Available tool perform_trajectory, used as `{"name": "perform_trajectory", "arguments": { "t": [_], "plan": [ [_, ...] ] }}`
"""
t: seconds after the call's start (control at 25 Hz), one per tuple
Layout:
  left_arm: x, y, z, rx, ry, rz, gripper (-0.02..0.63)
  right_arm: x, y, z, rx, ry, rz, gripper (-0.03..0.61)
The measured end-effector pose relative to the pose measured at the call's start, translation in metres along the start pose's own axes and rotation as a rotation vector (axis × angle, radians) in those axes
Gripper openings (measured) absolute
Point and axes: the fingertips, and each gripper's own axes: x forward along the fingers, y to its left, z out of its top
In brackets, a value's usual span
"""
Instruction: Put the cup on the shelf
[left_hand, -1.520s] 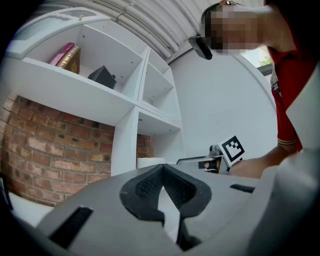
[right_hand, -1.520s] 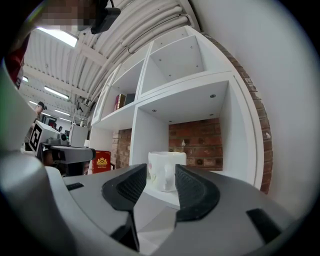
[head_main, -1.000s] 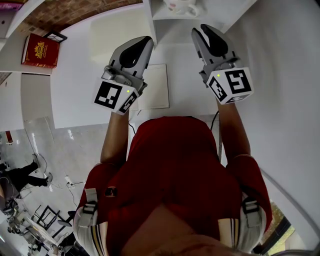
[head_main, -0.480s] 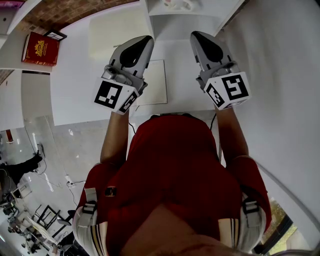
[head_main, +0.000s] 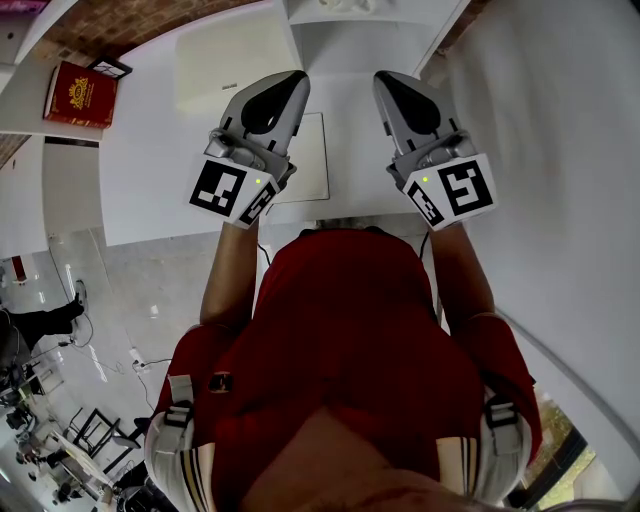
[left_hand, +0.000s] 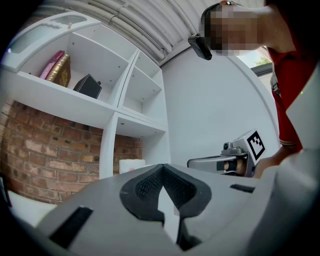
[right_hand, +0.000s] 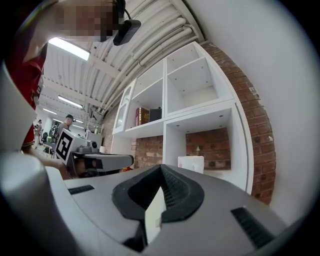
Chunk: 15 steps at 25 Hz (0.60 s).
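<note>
The white cup (right_hand: 191, 164) stands alone in the lower compartment of the white shelf unit (right_hand: 200, 107), before a brick back wall; the left gripper view shows the cup (left_hand: 131, 165) too. My right gripper (head_main: 385, 78) is level, short of the shelf front and apart from the cup. Its jaws have just been closing and are now shut with nothing between them (right_hand: 161, 169). My left gripper (head_main: 295, 78) is beside it, also level and shut, holding nothing (left_hand: 161, 167).
A white table (head_main: 150, 170) with a flat white panel (head_main: 310, 160) lies below the grippers. A red book (head_main: 82, 95) rests at far left. Upper shelf compartments hold books (left_hand: 57, 67) and a black box (left_hand: 87, 86). A white wall (head_main: 560, 120) runs along the right.
The right gripper's jaws have gone from open to shut and it has pulled back out of the shelf. The shelf and cup have slid toward the top edge of the head view.
</note>
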Motion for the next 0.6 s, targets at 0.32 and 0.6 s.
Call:
{"name": "perform_trajectory", "arguments": {
  "t": [0.32,0.6],
  "plan": [
    [0.000,-0.014,0.000,0.007,0.004,-0.001,0.006,-0.012,0.003,0.000,-0.008,-0.002,0.008,-0.003],
    [0.001,-0.019,-0.001,0.014,0.010,0.004,0.006,-0.017,0.004,-0.001,-0.005,-0.010,0.020,-0.003]
  ]
}}
